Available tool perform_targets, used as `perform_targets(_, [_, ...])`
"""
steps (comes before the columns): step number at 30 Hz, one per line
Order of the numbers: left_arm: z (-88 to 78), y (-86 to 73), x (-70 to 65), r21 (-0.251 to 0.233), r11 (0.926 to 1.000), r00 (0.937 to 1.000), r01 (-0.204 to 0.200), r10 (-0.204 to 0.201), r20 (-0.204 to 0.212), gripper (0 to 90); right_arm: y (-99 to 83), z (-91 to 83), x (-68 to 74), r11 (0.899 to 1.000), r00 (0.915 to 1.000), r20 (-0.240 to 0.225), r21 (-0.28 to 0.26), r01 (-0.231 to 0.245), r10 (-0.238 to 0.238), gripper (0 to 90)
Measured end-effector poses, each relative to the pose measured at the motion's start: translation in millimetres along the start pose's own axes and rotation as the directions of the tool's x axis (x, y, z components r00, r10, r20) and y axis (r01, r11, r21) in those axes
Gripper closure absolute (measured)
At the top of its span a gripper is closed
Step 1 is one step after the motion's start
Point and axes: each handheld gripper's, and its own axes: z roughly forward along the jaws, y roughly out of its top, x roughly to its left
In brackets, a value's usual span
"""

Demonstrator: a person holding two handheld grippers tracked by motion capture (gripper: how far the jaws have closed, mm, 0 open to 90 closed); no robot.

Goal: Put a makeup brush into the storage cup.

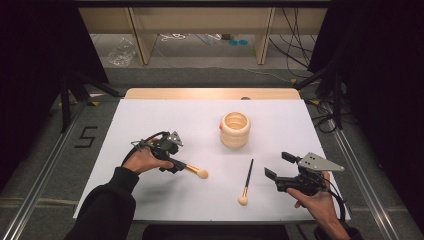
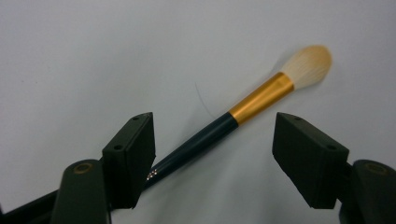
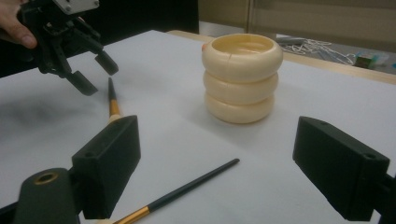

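A makeup brush (image 1: pixel 196 171) with a dark handle, gold ferrule and cream bristles lies on the white table (image 1: pixel 165 115), left of centre. My left gripper (image 1: pixel 174 164) hangs over its handle end, jaws open. In the left gripper view the brush (image 2: pixel 219 128) runs between the two pads of the left gripper (image 2: pixel 215 127), close to the left one, and no pad presses on it. A second brush (image 1: pixel 246 182) lies right of centre, in front of my right gripper (image 1: pixel 278 165). That gripper (image 3: pixel 217 128) stands open with nothing between its pads.
A cream ribbed holder (image 1: pixel 235 129) shaped like stacked rings stands upright behind the brushes, near the table's middle. In the right gripper view the holder (image 3: pixel 242 77) is ahead, the second brush (image 3: pixel 187 186) lies low in front, and the left gripper (image 3: pixel 91 70) is at the upper left.
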Motion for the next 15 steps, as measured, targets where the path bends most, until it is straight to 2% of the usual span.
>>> perform_targets(1, [1.0, 0.7, 2.7, 0.019, 0.9998, 1.0000, -0.006, 0.006, 0.000, 31.2, 0.4, -1.4, -0.1, 1.000, 1.0000, 0.007, 0.017, -0.001, 0.001, 15.9])
perform_targets(5, [3.4, 4.4, 7.5, 0.045, 0.9988, 0.9998, -0.019, 0.019, 0.001, 34.5, 0.2, -0.5, 0.0, 1.000, 1.0000, -0.003, -0.002, -0.001, 0.001, 16.0])
perform_targets(6, [5.4, 6.2, 8.7, 0.041, 0.9990, 0.9997, -0.017, 0.016, 0.020, 36.1, 0.1, -1.2, -0.5, 1.000, 0.9999, 0.006, 0.013, 0.009, -0.009, 16.0])
perform_targets(7, [5.4, 6.2, 8.7, 0.041, 0.9990, 0.9997, -0.017, 0.016, 0.020, 37.0, 0.1, -1.2, -0.5, 1.000, 0.9999, 0.006, 0.013, 0.009, -0.009, 16.0])
perform_targets(8, [9.0, 6.2, 7.6, 0.057, 0.9984, 0.9990, 0.000, -0.002, 0.044, 37.8, 0.1, -0.7, -0.1, 1.000, 1.0000, -0.005, 0.010, -0.007, 0.007, 16.0])
perform_targets(9, [9.0, 6.2, 7.6, 0.057, 0.9984, 0.9990, 0.000, -0.002, 0.044, 39.6, 0.4, -1.3, -0.5, 1.000, 0.9999, 0.006, 0.010, 0.009, -0.009, 16.0])
perform_targets(10, [13.3, 5.6, 8.6, 0.074, 0.9971, 0.9984, -0.015, 0.011, 0.056, 41.4, 0.0, 0.3, -0.1, 1.000, 1.0000, -0.006, -0.003, 0.002, -0.002, 16.0])
perform_targets(11, [13.6, 6.0, 9.3, 0.092, 0.9954, 0.9982, -0.028, 0.023, 0.056, 42.4, 0.4, -0.9, 0.0, 1.000, 1.0000, 0.004, 0.016, 0.008, -0.008, 16.0])
perform_targets(12, [15.0, 5.6, 8.5, 0.095, 0.9953, 0.9982, -0.017, 0.012, 0.058, 44.0, 0.3, -0.5, 0.1, 1.000, 1.0000, -0.001, 0.021, 0.007, -0.007, 16.0])
perform_targets(15, [17.4, 5.4, 8.3, 0.110, 0.9937, 0.9981, -0.019, 0.013, 0.060, 49.0, 0.3, 0.2, 0.4, 1.000, 1.0000, -0.005, 0.011, 0.003, -0.003, 16.1])
